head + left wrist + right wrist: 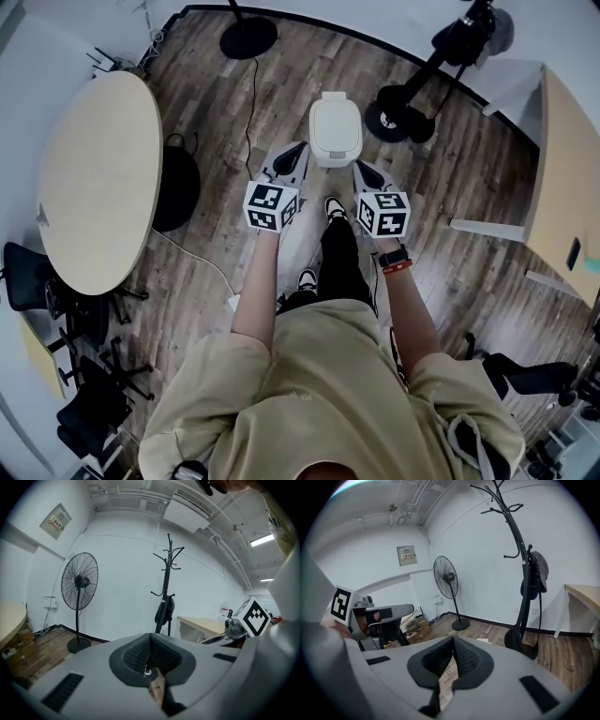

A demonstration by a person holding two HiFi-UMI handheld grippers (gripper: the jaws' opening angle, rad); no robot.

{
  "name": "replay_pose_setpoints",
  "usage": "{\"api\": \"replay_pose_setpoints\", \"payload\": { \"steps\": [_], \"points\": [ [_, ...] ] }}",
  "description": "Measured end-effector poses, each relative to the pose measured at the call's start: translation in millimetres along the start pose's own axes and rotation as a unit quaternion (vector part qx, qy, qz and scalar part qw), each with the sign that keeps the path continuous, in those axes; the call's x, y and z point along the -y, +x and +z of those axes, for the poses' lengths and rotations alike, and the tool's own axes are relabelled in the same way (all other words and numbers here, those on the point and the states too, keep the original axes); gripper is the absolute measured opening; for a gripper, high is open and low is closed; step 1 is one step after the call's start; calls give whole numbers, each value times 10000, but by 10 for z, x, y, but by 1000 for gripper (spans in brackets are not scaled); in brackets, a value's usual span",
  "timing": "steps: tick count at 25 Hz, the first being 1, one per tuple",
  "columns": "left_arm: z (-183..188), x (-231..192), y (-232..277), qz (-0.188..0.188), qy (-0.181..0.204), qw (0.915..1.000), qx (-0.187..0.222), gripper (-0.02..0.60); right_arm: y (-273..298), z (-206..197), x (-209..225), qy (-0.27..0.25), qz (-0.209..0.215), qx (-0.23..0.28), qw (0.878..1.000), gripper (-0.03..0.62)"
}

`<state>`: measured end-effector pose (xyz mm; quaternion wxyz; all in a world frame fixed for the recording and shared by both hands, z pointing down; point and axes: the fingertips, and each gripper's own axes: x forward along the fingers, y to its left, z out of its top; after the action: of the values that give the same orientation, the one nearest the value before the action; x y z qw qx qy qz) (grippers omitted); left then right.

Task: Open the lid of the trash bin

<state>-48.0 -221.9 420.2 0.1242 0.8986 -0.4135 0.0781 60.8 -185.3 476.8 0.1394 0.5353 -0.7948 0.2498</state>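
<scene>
A white trash bin [335, 129] with its lid down stands on the wooden floor just ahead of the person's feet. My left gripper [298, 150] hovers at the bin's left side and my right gripper [360, 167] at its right front corner; both are above it and apart from it. In the left gripper view the left gripper [150, 637] has its jaws together with nothing between them. The right gripper [453, 641] is likewise shut and empty in its own view. Both point level into the room, so neither gripper view shows the bin.
A round beige table [94, 178] stands to the left with a black bag [176, 187] beside it. A fan base [248, 39] and a coat rack base [400, 120] sit behind the bin. A desk [567, 187] is at the right. A cable [251, 103] crosses the floor.
</scene>
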Motion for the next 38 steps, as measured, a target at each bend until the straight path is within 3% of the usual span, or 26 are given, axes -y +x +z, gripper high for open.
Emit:
{"api": "replay_pose_setpoints", "payload": {
  "steps": [13, 31, 38],
  "points": [
    [-606, -293, 616, -90, -166, 9987, -470, 23, 807, -404, 451, 78, 374, -528, 9979, 2],
    [-1356, -689, 1260, -252, -474, 9962, -683, 23, 1807, -1113, 843, 88, 616, -1117, 9918, 2],
    [-1568, -858, 1487, -205, -390, 9960, -782, 23, 2113, -1378, 957, 156, 681, -1292, 9892, 1]
  ]
}}
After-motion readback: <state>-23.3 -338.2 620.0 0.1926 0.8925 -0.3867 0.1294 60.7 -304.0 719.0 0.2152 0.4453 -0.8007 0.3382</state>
